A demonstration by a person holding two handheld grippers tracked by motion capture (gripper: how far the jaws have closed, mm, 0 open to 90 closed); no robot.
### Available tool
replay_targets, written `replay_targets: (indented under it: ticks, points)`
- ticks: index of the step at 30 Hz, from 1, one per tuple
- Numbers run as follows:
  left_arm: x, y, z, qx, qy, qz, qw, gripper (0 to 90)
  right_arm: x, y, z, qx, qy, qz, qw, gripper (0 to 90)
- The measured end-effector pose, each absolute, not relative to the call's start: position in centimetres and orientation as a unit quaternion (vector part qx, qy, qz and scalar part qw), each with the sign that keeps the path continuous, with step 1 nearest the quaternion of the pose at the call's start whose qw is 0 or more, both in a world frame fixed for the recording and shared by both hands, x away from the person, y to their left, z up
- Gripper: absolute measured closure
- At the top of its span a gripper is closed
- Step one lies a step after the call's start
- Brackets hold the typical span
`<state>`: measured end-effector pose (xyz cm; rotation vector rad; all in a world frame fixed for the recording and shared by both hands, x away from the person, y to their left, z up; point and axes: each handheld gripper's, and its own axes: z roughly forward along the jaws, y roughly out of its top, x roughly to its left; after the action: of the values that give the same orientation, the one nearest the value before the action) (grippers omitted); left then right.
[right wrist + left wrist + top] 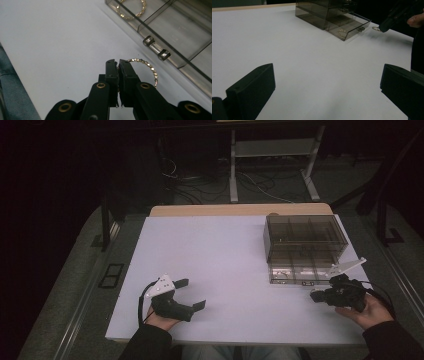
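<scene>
— Jaws on the right gripper (117, 65) are pinched tight on a thin gold beaded bracelet (150, 68), held just off the desk (225, 270) near its front right corner, right beside the pulled-out drawer (175, 32) of the smoky acrylic organizer (305, 240).

— And the left gripper (192, 292)?

— Spread wide, holding nothing, resting toward the front left edge.

— What worries you?

— That grip catches only a sliver of the loop. I reckon a quick swing could let it slip and drop short of the drawer. The dangling part could also snag the drawer's front lip or little handle (155, 47), and there's already another bracelet (131, 10) in one compartment to tangle with.
</scene>
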<state>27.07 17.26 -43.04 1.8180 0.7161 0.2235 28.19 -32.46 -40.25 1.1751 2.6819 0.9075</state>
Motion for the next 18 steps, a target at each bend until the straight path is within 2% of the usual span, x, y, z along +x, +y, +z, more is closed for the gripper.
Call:
replay_targets:
  ticks: [18]
  points:
    - [27.1, 17.3, -43.1, 0.769, 0.303, 0.094, 0.554, 0.0, 28.8, -32.8, -36.9, 0.375, 0.869, 0.319, 0.057, 85.1]
